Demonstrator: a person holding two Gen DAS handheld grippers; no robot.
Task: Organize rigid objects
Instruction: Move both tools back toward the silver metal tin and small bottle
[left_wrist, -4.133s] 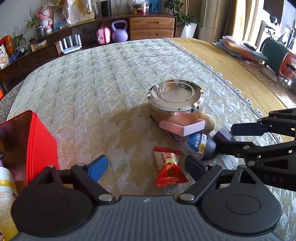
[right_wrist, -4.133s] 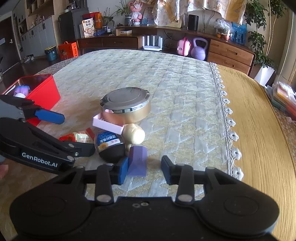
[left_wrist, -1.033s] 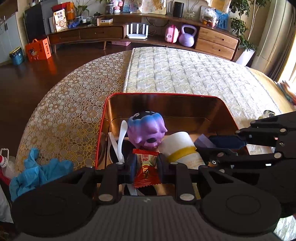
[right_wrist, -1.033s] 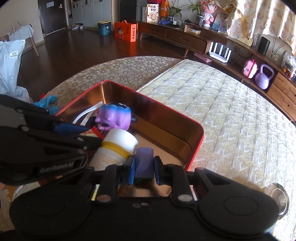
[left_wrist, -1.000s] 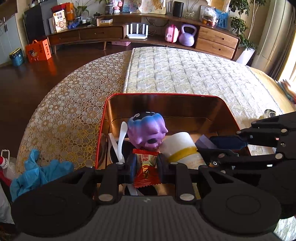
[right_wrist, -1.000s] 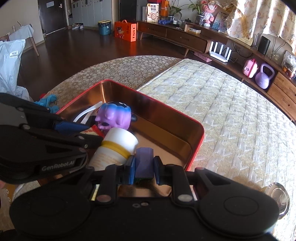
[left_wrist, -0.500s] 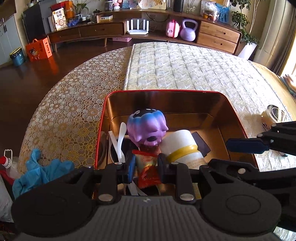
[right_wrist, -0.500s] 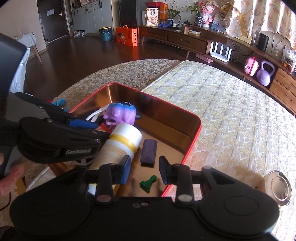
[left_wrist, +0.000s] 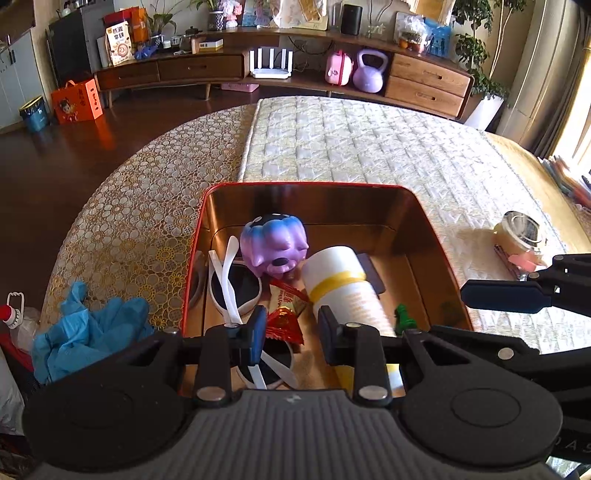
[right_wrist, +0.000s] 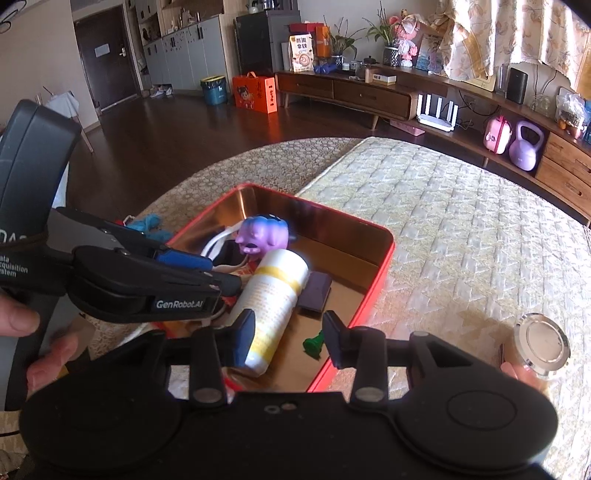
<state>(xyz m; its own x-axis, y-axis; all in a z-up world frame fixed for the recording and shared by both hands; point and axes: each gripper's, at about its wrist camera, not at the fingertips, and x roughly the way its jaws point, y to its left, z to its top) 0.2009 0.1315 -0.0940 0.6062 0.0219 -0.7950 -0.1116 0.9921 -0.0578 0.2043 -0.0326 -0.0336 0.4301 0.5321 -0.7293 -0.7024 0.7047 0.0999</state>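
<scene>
Inside the red tin: red tin (left_wrist: 436, 236) sits on the tabletop (left_wrist: 369, 147), part on a lace cloth (left_wrist: 129, 221), part on a quilted runner.
Tin contents: purple toy (left_wrist: 275, 243) near the far side; white cylinder with a yellow band (left_wrist: 343, 284) lying on its side just beside the toy; white-framed sunglasses (left_wrist: 236, 288) along the tin's left wall as the left wrist view shows it.
Dark purple block: dark purple block (right_wrist: 316, 291) flat on the tin floor, beside the cylinder, clear of both claws.
Green piece: small green piece (right_wrist: 314, 343) on the tin floor near the near wall.
Red snack packet: red snack packet (left_wrist: 286, 317) lies in the tin, below and between the left pads; whether a pad touches it cannot be told.
Left claw: left claw (left_wrist: 291, 332) over the near part of the tin, jaws narrow and opening.
Right claw: right claw (right_wrist: 288, 332) over the near right corner of the tin, jaws moderately apart and opening, nothing between them.
Outside the tin: metal-lidded jar (right_wrist: 541, 343) on the runner, well apart from the tin, with a pink item (left_wrist: 524, 260) against it.
Surroundings: blue gloves (left_wrist: 85, 332) bunched left of the tin, off the tabletop edge.
Person: fingers (right_wrist: 22, 317) wrapped on the left claw's handle.
</scene>
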